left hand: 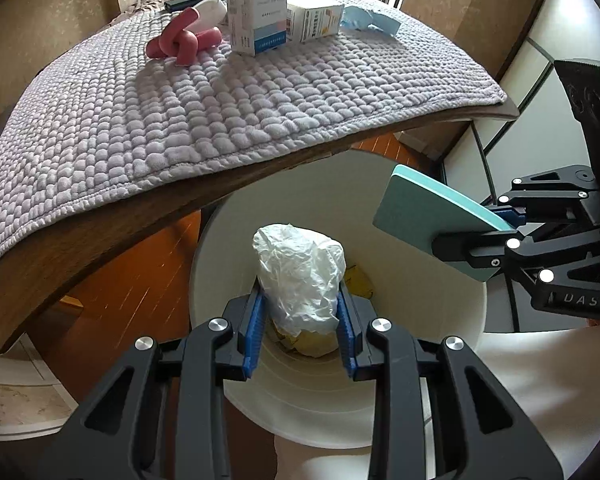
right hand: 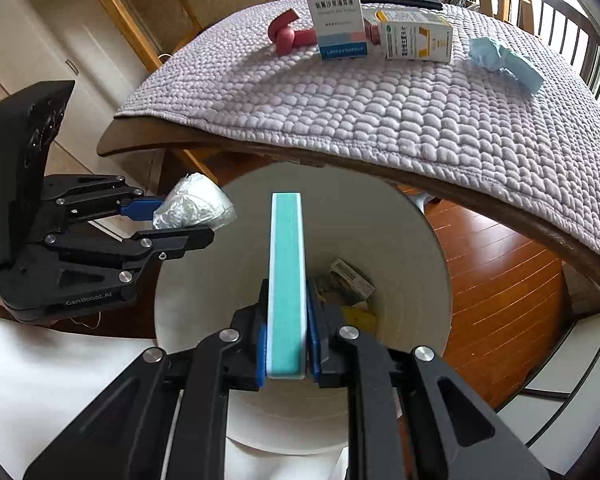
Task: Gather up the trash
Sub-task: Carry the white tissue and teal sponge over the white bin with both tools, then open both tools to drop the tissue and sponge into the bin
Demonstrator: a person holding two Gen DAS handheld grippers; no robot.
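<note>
My left gripper point(left hand: 302, 312) is shut on a crumpled white plastic wad point(left hand: 300, 276), held over the mouth of a white bin point(left hand: 220, 264). My right gripper point(right hand: 287, 344) is shut on a flat teal box point(right hand: 286, 280), edge-on in its own view, also over the white bin point(right hand: 420, 248). In the left wrist view the teal box point(left hand: 432, 220) hangs at the right above the bin's rim. The right wrist view has the white wad point(right hand: 194, 208) at the left. Yellow scraps point(left hand: 358, 280) and small cartons point(right hand: 352, 276) lie at the bin's bottom.
A table covered by a lilac quilted cloth point(left hand: 180, 112) overhangs the bin's far side. On it stand two medicine boxes point(left hand: 256, 16), a pink knotted object point(left hand: 184, 40) and a crumpled blue tissue point(right hand: 500, 60). Wooden floor point(right hand: 500, 288) surrounds the bin.
</note>
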